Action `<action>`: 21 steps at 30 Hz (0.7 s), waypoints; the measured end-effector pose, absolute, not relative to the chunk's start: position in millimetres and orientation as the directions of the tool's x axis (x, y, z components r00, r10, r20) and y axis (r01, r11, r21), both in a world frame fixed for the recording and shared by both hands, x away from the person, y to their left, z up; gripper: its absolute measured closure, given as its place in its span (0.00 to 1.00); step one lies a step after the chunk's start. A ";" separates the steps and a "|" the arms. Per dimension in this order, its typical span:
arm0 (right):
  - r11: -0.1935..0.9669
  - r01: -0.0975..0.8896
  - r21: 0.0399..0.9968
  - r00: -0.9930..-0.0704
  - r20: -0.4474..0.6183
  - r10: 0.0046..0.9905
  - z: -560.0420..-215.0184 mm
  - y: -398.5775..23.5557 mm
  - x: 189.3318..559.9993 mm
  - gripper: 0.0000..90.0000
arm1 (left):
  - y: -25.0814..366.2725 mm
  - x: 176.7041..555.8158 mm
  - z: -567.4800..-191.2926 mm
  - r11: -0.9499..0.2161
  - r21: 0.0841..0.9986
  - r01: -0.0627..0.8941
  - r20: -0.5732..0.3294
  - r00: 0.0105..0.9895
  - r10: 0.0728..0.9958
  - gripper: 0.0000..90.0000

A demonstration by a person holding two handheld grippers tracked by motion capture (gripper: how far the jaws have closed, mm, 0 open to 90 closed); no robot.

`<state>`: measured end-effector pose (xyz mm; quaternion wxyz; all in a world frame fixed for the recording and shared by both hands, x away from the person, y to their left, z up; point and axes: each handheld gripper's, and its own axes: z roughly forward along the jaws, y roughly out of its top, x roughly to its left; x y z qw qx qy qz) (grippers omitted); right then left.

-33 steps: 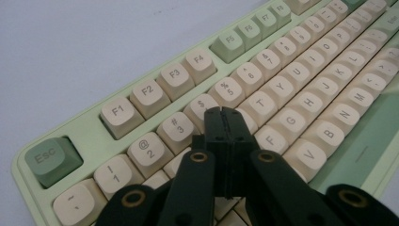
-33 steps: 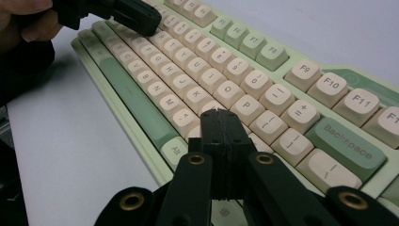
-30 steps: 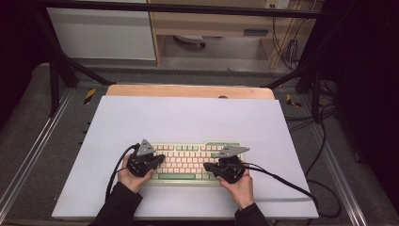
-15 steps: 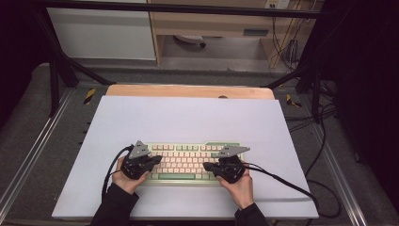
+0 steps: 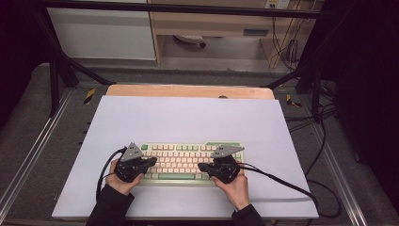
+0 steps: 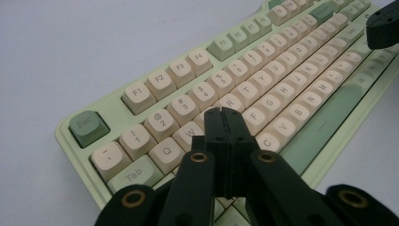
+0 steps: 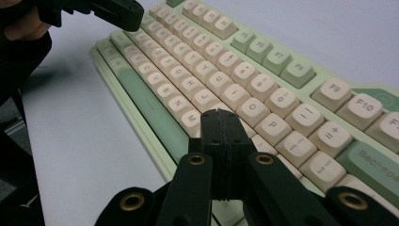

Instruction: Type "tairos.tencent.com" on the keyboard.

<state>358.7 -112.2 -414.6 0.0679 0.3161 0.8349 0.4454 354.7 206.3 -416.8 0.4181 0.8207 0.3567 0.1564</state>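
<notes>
We see left hand-held gripper (image 5: 151,161) shifted leftward along keyboard (image 5: 188,160); both jaws closed, empty; right hand-held gripper (image 5: 202,166) unmoved, typing likely.

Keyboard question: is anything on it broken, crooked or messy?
Nothing stands out. The keyboard lies flat and square on the white mat, with no gaps among the keys that show and nothing spilled. The left gripper and right gripper are over its two ends, jaws shut and holding nothing.
</notes>
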 end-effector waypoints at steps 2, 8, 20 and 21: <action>0.407 0.465 0.786 -0.794 0.167 0.584 -414.8 -108.0 359.0 1.00 | 207.8 353.4 -417.3 -0.397 0.798 0.454 -0.040 0.696 0.717 1.00; 0.420 0.462 0.781 -0.803 0.168 0.572 -416.0 -96.3 359.7 1.00 | 211.9 351.3 -418.2 -0.389 0.799 0.458 -0.046 0.693 0.720 1.00; 0.428 0.463 0.777 -0.812 0.177 0.557 -420.4 -74.7 363.1 1.00 | 213.1 352.5 -419.7 -0.386 0.798 0.463 -0.054 0.692 0.720 1.00; 0.429 0.466 0.774 -0.811 0.178 0.558 -421.2 -74.0 363.3 1.00 | 213.2 352.6 -419.9 -0.386 0.797 0.464 -0.054 0.692 0.720 1.00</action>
